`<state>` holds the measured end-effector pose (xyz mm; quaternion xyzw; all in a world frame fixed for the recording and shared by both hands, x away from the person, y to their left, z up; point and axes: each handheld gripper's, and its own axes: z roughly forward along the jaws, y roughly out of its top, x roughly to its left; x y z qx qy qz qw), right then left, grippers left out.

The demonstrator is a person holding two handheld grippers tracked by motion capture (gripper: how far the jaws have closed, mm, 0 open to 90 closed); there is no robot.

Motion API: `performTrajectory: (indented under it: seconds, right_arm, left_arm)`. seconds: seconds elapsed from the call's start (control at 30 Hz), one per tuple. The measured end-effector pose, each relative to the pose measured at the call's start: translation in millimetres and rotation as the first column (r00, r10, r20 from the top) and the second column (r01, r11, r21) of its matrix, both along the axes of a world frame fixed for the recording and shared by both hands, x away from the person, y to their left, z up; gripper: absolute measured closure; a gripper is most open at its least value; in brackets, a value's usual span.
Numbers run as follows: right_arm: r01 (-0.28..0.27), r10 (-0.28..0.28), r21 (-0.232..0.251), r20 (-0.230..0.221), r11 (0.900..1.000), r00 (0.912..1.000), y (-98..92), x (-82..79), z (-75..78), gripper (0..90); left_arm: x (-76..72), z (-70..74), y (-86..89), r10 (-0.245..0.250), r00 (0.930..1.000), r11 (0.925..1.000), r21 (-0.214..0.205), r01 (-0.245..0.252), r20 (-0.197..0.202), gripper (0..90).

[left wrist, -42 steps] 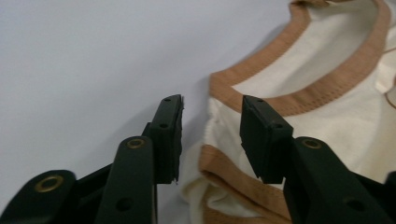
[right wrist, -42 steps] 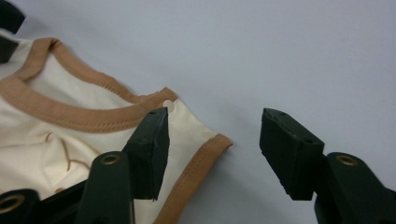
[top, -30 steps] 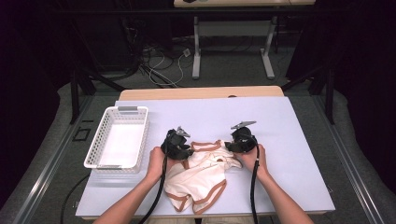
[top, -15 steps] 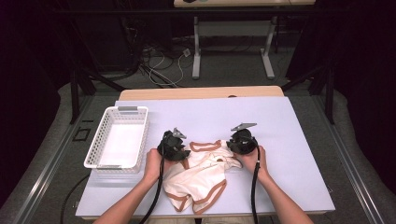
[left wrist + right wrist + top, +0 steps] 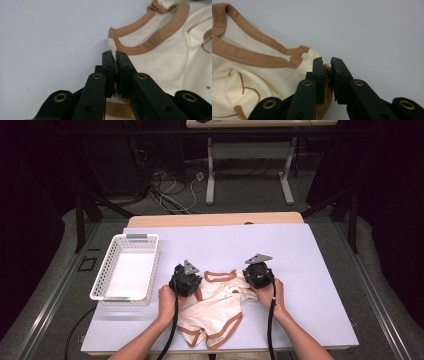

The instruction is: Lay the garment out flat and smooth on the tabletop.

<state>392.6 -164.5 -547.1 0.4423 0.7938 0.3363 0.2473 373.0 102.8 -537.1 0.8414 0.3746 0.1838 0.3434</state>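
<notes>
Bodysuit [image 5: 220, 302] shoulders sit pinched by left gripper [image 5: 113, 58] and right gripper [image 5: 326, 68], jaws just closing on cloth; lifting evenly should keep both holds.

Basket [image 5: 125, 270] left of garment [image 5: 215, 307] — both on table [image 5: 310, 270]

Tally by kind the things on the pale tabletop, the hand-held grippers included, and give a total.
Cream baby garment with tan trim: 1
White plastic mesh basket: 1
Black two-jaw grippers, left gripper and right gripper, each shut on a shoulder edge of the garment: 2
Total: 4
</notes>
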Motion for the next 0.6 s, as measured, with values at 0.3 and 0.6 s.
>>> performTrajectory:
  seconds: [0.3,0.6]
  right_arm:
    - [-0.006,0.008,-0.03,0.05,0.9995,0.9987,5.6,-6.1,6.8,85.7]
    - [0.005,-0.005,-0.007,0.005,1.0,1.0,3.3,-1.2,1.7,73.1]
  left_arm:
    - [1.4,4.7,3.5,0.016,0.9997,0.9998,-0.014,-0.016,0.019,85.8]
    - [5.6,-0.7,2.7,0.005,0.9997,1.0,-0.008,-0.005,-0.025,85.5]
